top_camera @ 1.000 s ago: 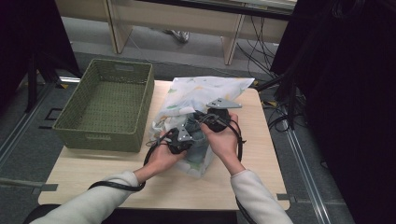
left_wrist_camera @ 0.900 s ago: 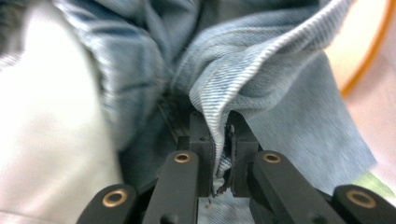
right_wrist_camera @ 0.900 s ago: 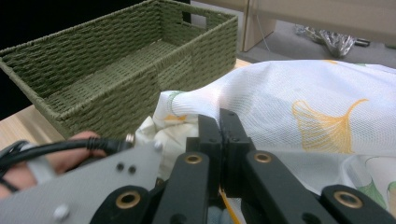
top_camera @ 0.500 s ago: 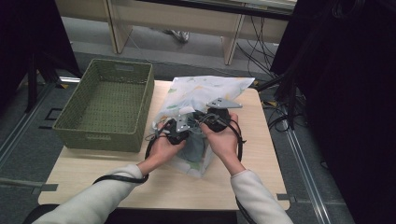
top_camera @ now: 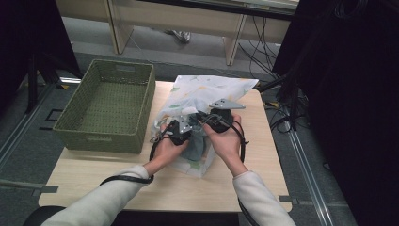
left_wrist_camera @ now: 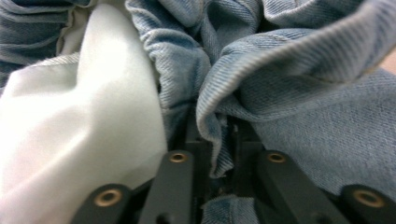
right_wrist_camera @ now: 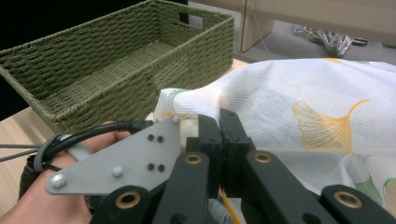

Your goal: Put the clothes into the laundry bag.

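A white mesh bag point(top_camera: 207, 92) printed with yellow and green leaves lies on the table's middle. Blue denim cloth point(top_camera: 193, 148) bunches at its near end. My left gripper point(top_camera: 181, 129) sits at the bag's near left side. In the left gripper view its jaws point(left_wrist_camera: 219, 135) are shut on a fold of the denim point(left_wrist_camera: 299, 93), with white cloth point(left_wrist_camera: 79, 126) beside it. My right gripper point(top_camera: 219, 117) is close to the right of the left one. Its jaws point(right_wrist_camera: 219, 121) are shut on the edge of the mesh bag point(right_wrist_camera: 317, 93).
A green woven basket point(top_camera: 110, 106) stands on the left part of the wooden table point(top_camera: 263, 155), close beside the bag; it also shows in the right gripper view point(right_wrist_camera: 116, 65). Cables trail from both grippers over the near table. Desk legs and floor cables lie beyond the far edge.
My left gripper has moved a little forward and right with the denim, closer to the right gripper and the bag. Less denim shows outside the bag. The right gripper has barely moved.
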`<state>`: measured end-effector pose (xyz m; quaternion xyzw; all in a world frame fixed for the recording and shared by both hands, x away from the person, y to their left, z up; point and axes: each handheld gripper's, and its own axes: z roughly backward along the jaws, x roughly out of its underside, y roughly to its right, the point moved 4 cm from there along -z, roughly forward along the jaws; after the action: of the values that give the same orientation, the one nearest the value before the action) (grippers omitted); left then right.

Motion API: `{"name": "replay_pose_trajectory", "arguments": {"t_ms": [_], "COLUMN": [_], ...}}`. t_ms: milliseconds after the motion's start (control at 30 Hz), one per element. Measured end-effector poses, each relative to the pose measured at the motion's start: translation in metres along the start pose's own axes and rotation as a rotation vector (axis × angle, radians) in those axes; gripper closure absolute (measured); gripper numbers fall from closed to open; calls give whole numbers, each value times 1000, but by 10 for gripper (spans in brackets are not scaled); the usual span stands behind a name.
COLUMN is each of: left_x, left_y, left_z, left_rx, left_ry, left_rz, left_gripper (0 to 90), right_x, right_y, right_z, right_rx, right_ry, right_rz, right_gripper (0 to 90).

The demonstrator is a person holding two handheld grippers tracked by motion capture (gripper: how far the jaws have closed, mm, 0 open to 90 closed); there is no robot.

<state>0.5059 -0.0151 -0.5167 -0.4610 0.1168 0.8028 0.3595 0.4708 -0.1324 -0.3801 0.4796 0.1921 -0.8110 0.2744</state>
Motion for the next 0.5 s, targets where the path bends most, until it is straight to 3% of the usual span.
{"name": "replay_pose_trajectory", "arguments": {"t_ms": [67,167,233,367,500], "left_x": [0,-1,-2,-3,7], "left_y": [2,8,11,16,19], "left_z": [4,13,22,42,61], "left_rx": [16,42,54,87,97], "left_ry": [7,29,33,35,20], "left_rz": [-18,-45,-87,-141,-209], "left_gripper": [682,479,400,340,348], "right_x": [0,0,0,0,0], "right_y": [0,1,1,0,0], "right_z": [0,1,0,0,1], "right_rx": [1,3,2,3,3], "right_ry": [-1,-1,-5,-5,-3], "right_rz": [-2,2,-9,-2,0], "right_gripper": [900,900,900,900,900]}}
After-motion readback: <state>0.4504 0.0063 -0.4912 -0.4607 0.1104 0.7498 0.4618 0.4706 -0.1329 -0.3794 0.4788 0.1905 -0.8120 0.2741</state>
